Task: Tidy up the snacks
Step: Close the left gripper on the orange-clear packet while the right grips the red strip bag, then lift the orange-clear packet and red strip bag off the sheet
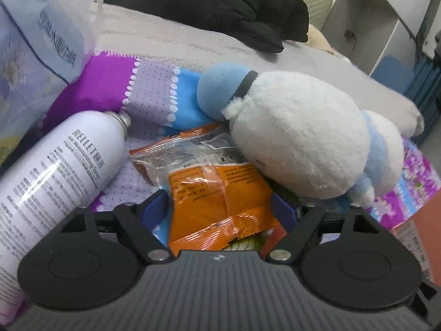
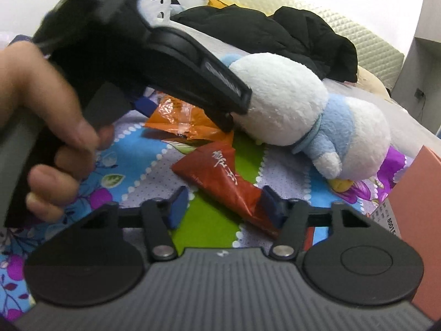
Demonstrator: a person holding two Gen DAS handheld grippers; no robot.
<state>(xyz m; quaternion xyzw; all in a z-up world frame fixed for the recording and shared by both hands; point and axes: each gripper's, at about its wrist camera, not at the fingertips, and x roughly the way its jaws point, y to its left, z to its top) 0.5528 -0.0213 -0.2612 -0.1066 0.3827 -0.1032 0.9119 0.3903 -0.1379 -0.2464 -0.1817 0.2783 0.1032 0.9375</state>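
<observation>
An orange snack packet (image 1: 220,201) lies on the patterned cloth (image 1: 154,91), between the open jaws of my left gripper (image 1: 220,207); I cannot tell if the pads touch it. It also shows in the right wrist view (image 2: 190,121), under the left gripper body (image 2: 154,55). A clear-and-brown snack packet (image 1: 176,157) lies just beyond it. A red snack packet (image 2: 220,182) lies on the cloth, its near end by the right pad of my open right gripper (image 2: 223,204).
A white and blue plush toy (image 1: 300,135) lies right of the packets, also in the right wrist view (image 2: 311,118). A white spray can (image 1: 58,171) lies at left. A plastic bag (image 1: 35,35) stands behind it. Black clothing (image 1: 209,2) lies at the back. An orange-red box (image 2: 419,207) sits at right.
</observation>
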